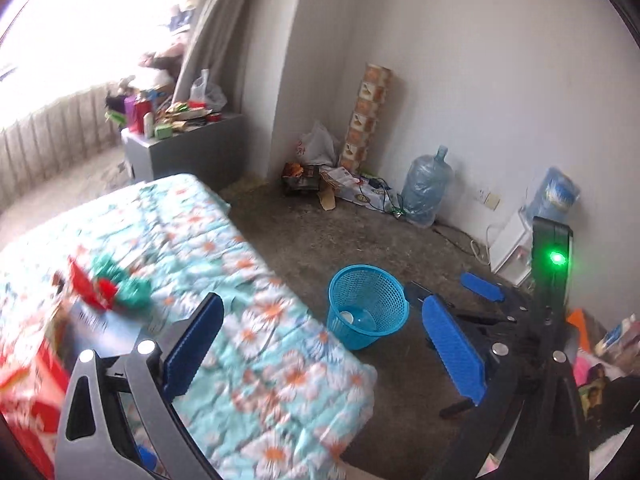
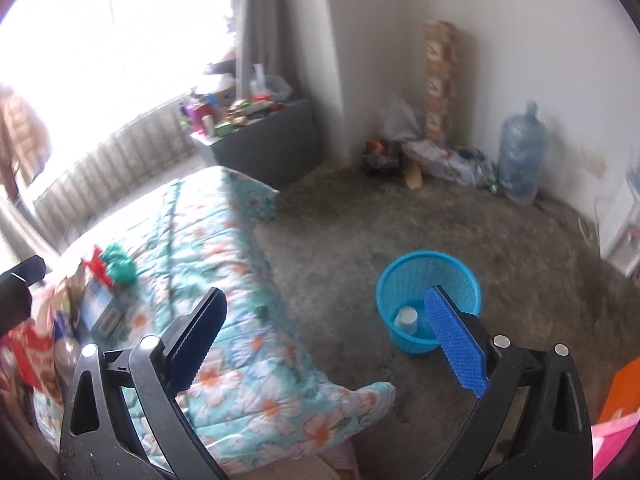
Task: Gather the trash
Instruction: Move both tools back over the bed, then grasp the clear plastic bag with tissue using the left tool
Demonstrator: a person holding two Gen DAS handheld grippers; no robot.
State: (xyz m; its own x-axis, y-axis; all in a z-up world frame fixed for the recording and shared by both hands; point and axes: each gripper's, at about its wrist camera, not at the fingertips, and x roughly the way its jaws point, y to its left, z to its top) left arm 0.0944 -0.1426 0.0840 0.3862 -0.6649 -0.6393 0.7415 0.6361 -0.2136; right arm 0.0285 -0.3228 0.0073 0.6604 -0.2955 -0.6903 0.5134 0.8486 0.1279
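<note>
A blue mesh basket [image 1: 384, 280] [image 2: 460, 276] stands on the floor beside the bed, with a white cup [image 2: 406, 318] lying in its bottom. Crumpled red and green wrappers [image 1: 112, 286] [image 2: 116, 266] lie on the floral quilt [image 1: 248, 288] [image 2: 240, 280], next to blurred red packaging [image 1: 32, 384] and boxes at the left. My left gripper [image 1: 322, 300] is open and holds nothing, raised over the bed's edge. My right gripper [image 2: 326, 294] is also open and holds nothing, its right finger in front of the basket. One of its blue pads [image 1: 480, 286] shows in the left wrist view.
A grey cabinet [image 1: 192, 152] piled with clutter stands by the window. In the corner are bags, a tall patterned box [image 1: 366, 116], a large water bottle [image 1: 426, 184] and cables. A white appliance [image 1: 512, 248] sits at the right wall. Bare floor [image 2: 400, 216] surrounds the basket.
</note>
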